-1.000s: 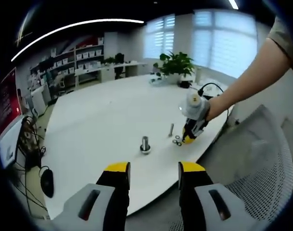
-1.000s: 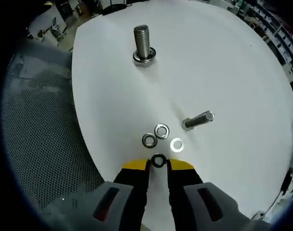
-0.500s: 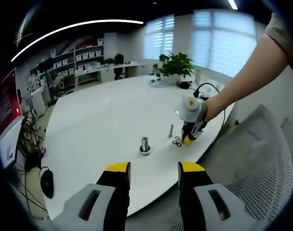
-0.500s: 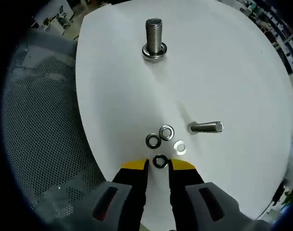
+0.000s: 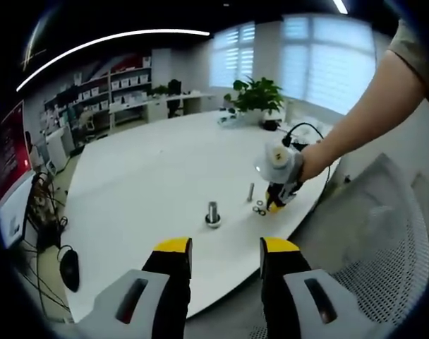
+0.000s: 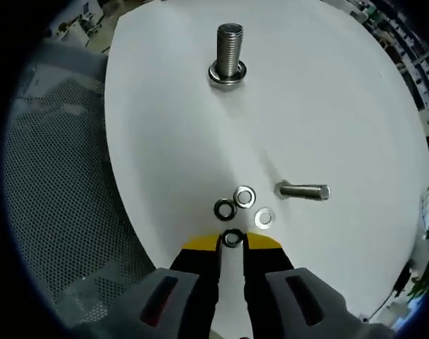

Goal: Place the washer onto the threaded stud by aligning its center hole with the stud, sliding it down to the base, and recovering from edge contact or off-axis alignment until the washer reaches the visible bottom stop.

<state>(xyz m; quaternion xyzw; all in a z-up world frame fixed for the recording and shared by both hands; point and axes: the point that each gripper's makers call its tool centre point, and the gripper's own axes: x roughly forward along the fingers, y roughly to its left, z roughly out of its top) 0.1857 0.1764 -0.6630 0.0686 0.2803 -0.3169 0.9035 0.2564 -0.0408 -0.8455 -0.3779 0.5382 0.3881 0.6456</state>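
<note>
White round desk (image 6: 165,127) carries all the hardware; upright threaded steel stud (image 6: 229,51) stands on its flanged base near the far side in the right gripper view; a second steel bolt (image 6: 303,191) lies on its side, well apart from the stud; three loose washers sit in a tight cluster beside the lying bolt: dark steel washer (image 6: 225,209), shiny silver washer (image 6: 244,196), pale flat washer (image 6: 264,218); fourth one, small dark ring washer (image 6: 233,238), sits right between the yellow-tipped jaws of the right gripper (image 6: 232,241), jaws narrowed onto it and touching its edges, still low at desk surface just near the cluster; grey mesh chair (image 6: 52,198) is beside the desk edge.

Left gripper view: left gripper (image 5: 219,246) has yellow tips spread apart with nothing between, hovering off the near desk edge; the upright stud (image 5: 213,212) stands mid-desk; right gripper (image 5: 276,205) comes in from the right on a person's bare arm (image 5: 355,120), tip down at the washer cluster; potted green plant (image 5: 255,94) at the desk's far end; shelves with boxes (image 5: 123,81) in the background; black cables (image 5: 49,212) hang at left.
</note>
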